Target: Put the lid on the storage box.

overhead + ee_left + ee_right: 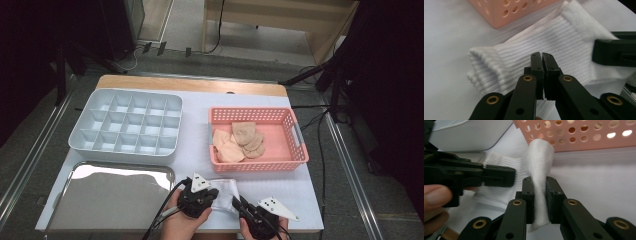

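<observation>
A white ribbed sock [223,192] lies near the front edge of the white table top, between my two grippers. My right gripper [539,181] is shut on one end of the sock [539,160], and the cloth stands up folded between its pads. My left gripper [542,56] hovers over the ribbed cuff part of the sock [499,67] with its jaws shut together and no cloth visible between the pads. In the high view the left gripper [212,194] comes in from the left and the right gripper [235,202] from the lower right.
A pink perforated basket [300,150] holding several beige folded socks [240,142] stands just behind the sock. A grey compartment tray [80,135] sits at back left, a shiny metal tray [110,200] at front left. The table's front edge is close to my hands.
</observation>
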{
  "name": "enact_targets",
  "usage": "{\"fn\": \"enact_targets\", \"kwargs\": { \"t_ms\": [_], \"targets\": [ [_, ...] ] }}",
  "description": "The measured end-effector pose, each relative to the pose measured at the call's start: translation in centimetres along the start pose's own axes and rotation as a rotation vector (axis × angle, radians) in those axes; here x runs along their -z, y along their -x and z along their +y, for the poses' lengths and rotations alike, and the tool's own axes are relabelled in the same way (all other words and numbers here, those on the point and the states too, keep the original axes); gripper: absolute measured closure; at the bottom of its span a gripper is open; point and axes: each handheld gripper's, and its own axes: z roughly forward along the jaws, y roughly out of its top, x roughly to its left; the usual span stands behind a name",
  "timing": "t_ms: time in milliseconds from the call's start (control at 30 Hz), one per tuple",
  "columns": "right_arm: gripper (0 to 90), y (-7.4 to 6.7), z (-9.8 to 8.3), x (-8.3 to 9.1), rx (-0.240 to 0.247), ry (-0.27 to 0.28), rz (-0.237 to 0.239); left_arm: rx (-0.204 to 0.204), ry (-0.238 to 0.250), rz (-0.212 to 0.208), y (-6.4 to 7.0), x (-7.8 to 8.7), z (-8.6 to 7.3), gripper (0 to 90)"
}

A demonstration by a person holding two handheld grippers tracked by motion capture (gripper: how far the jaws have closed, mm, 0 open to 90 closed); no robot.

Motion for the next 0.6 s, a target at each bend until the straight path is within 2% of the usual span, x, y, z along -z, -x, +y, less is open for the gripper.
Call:
{"fn": "enact_targets", "kwargs": {
  "t_ms": [67,133,267,333,433,600],
  "targets": [
    [79.6,-0.3,0.1,0.1,0.005,0.004,0.015,-0.007,-0.013,0.003,0.1,-0.2,0.0,89.8],
    [79.6,-0.9,0.2,0.1,0.014,0.012,0.032,0.006,-0.009,-0.004,-0.1,-0.4,0.0,90.0],
    [79.3,-2.5,0.4,-0.2,0.052,0.019,0.06,0.034,-0.01,-0.036,-0.6,-0.4,0.1,90.0],
    [79.2,-3.1,0.4,-0.6,0.063,0.022,0.056,0.043,-0.016,-0.063,-1.0,-0.1,0.2,88.0],
    [79.2,-3.7,0.4,-1.0,0.073,0.027,0.035,0.052,0.025,-0.061,-1.9,1.8,0.4,82.3],
    [79.1,-4.6,0.4,-1.8,0.106,0.019,0.018,0.123,0.097,-0.065,-4.5,4.9,0.5,80.7]
  ]
}}
